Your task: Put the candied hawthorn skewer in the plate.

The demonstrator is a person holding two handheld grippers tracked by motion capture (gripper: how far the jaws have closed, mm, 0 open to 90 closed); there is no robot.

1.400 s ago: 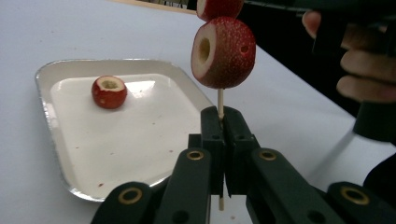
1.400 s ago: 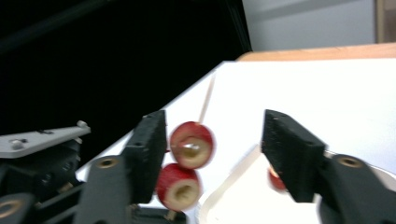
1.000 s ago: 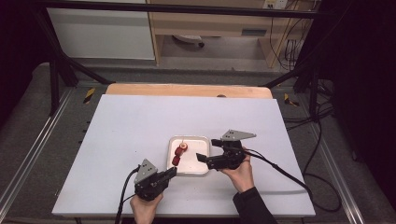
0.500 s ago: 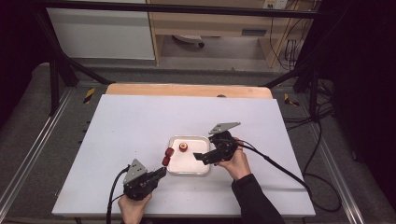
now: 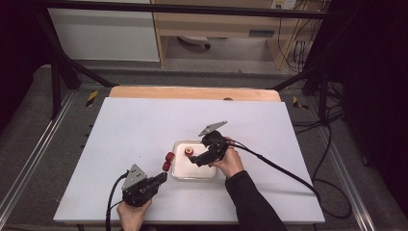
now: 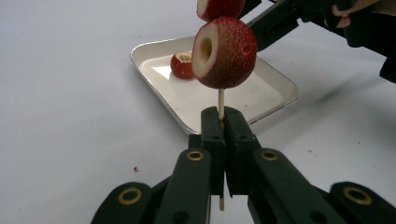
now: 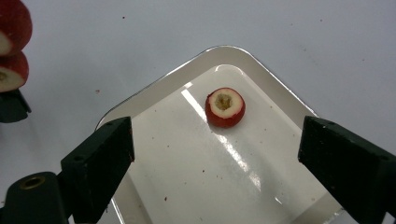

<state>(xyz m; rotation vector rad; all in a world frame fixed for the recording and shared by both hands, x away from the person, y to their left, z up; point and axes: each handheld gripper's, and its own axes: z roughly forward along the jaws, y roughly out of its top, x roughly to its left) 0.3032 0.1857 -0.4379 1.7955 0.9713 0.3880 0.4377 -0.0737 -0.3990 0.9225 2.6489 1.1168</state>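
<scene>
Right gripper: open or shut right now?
Open. The right gripper has its jaws spread wide over the tray, nothing between them; the fruit piece lies beyond.

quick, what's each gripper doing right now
Left gripper: shut on the skewer, which carries two red fruit pieces.
Right gripper: open, empty, over the tray near the loose fruit piece.

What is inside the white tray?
One red cored fruit sits alone inside the white tray, cut side up with a hole in its middle. The right gripper hangs open above it. The fruit's underside cannot be seen.
</scene>
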